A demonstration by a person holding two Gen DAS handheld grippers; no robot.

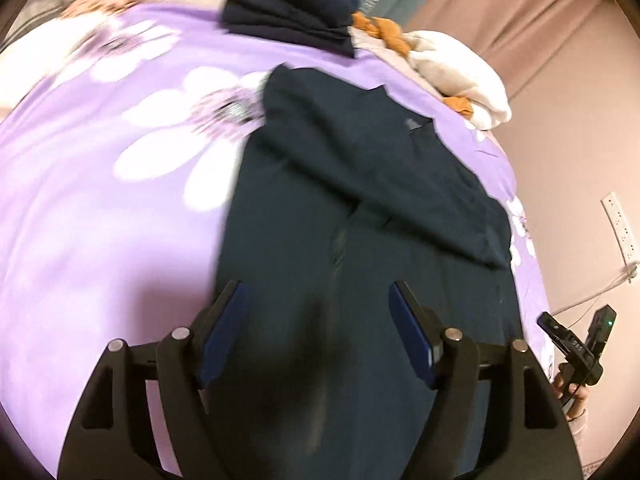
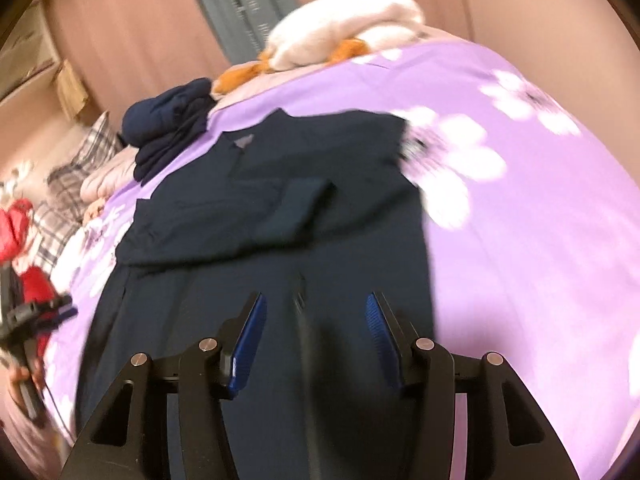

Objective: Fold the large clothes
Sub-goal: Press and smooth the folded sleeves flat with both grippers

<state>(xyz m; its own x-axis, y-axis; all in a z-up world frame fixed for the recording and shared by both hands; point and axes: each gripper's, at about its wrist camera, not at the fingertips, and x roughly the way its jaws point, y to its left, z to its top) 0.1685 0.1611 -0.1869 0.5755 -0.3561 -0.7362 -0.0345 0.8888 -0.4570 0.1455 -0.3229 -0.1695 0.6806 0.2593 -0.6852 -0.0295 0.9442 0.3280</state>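
Jaws on both tools stand apart with nothing between the blue pads: the left gripper [image 1: 316, 292] is spread wide above the near part of the dark garment [image 1: 360, 200], the right gripper [image 2: 316, 300] somewhat less wide above the same cloth, and neither has hold of it. The garment lies on the purple flowered bed cover [image 1: 100, 200], its far part already turned in with a sleeve laid across the body, its near part still flat and long. Both views are smeared, so whether the pads touch the fabric cannot be told. The risk I see is in the next grasp: a pinch taken from a hurried approach could catch only the top layer, or the bed cover with it, and lifting would then drag the folded sleeve out of place. An uneven grasp between the two sides would skew the fold line. Beyond it, the folded dark stack [image 1: 288, 12] and the cream bundle [image 1: 460, 72] sit near the far edge; a long sweep might nudge them.
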